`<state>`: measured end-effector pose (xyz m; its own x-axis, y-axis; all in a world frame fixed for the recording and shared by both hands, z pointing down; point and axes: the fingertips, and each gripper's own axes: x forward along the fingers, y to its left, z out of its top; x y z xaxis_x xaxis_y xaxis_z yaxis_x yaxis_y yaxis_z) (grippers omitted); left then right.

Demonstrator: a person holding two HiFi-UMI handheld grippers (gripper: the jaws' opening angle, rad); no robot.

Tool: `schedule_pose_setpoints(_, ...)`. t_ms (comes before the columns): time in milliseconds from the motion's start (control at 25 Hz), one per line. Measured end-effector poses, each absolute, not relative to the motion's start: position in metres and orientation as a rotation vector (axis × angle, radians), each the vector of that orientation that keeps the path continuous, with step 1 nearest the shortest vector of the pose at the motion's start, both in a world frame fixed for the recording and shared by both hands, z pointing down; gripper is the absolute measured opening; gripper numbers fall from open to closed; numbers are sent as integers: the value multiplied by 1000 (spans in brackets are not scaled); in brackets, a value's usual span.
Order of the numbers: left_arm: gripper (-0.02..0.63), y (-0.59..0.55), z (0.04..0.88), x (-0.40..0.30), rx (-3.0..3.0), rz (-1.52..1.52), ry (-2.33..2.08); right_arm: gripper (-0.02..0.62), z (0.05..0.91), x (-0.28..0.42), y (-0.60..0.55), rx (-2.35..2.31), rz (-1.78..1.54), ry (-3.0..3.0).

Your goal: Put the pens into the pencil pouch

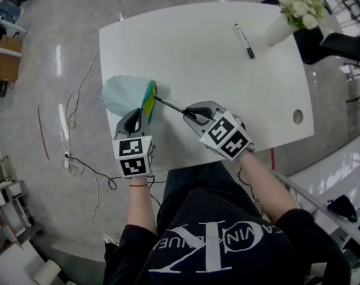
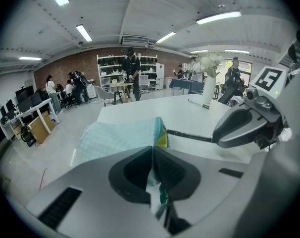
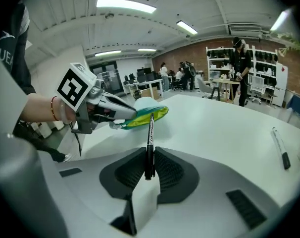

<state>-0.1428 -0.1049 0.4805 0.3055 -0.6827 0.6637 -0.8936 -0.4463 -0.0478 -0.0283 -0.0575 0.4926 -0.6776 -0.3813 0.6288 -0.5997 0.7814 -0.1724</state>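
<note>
1. Closest to me, my left gripper [image 1: 144,111] [image 2: 152,168] is clenched on the pouch [image 1: 122,94] [image 2: 119,139], its jaws pinching a fold of the fabric by the open end
2. Just right of it, my right gripper [image 1: 189,113] [image 3: 150,168] is grasping a pen [image 1: 168,105] [image 3: 150,135], the jaws pressed on the pen's near end, so that the barrel sticks out ahead of them
3. That pen [image 2: 189,135] points left, toward the pouch [image 3: 144,114]; its far end is at the yellow-lined mouth, which the left gripper holds up off the table [image 1: 198,64]
4. Whether the tip is inside the mouth or only at its lip I cannot tell
5. The pouch is pale blue with a green rim, and it sits at the table's left edge, toward the near left corner, with its closed end lying over that edge
6. A second pen [image 1: 244,40] [image 3: 279,150] lies flat on the table near the far right corner, well apart from the pouch and from both grippers
7. Just right of it, a white vase [image 1: 279,28] of pale flowers [image 1: 299,6] stands at the far right corner
8. A round hole [image 1: 297,116] shows in the table by its right edge
</note>
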Motion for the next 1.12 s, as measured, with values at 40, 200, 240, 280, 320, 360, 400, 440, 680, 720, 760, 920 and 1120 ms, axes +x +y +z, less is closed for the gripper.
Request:
schedule_pose_setpoints(40, 11, -105, 480, -143, 2248, 893, -1417, 67, 493, -33, -54, 700, 491, -2387)
schedule_pose_setpoints(200, 11, -104, 479, -143, 2262, 909, -1408, 67, 495, -48, -46, 610, 481, -2385)
schedule_pose_setpoints(240, 12, -104, 479, -142, 2270, 917, -1406, 67, 496, -50, -44, 592, 484, -2379)
schedule_pose_setpoints(280, 12, -104, 479, -141, 2279, 925, -1403, 67, 498, -52, -44, 579, 487, -2371)
schedule_pose_setpoints(320, 11, -103, 479, -140, 2287, 931, -1398, 67, 499, -53, -43, 570, 492, -2361)
schedule_pose_setpoints(360, 12, -103, 479, -138, 2294, 934, -1391, 67, 501, -53, -43, 564, 497, -2350)
schedule_pose_setpoints(400, 12, -103, 480, -136, 2299, 933, -1382, 67, 502, -53, -44, 559, 504, -2339)
schedule_pose_setpoints(440, 12, -102, 480, -134, 2304, 932, -1373, 67, 503, -53, -45, 552, 510, -2328)
schedule_pose_setpoints(680, 11, -99, 482, -127, 2333, 941, -1319, 67, 506, -54, -51, 516, 504, -2276)
schedule_pose_setpoints(720, 11, -98, 482, -127, 2337, 939, -1309, 67, 505, -55, -52, 513, 502, -2271)
schedule_pose_setpoints(760, 11, -97, 481, -126, 2342, 937, -1298, 67, 504, -55, -53, 512, 499, -2267)
schedule_pose_setpoints(920, 12, -95, 480, -119, 2364, 936, -1260, 68, 500, -61, -57, 500, 489, -2260)
schedule_pose_setpoints(1120, 11, -92, 479, -112, 2385, 927, -1222, 69, 497, -67, -60, 490, 481, -2251)
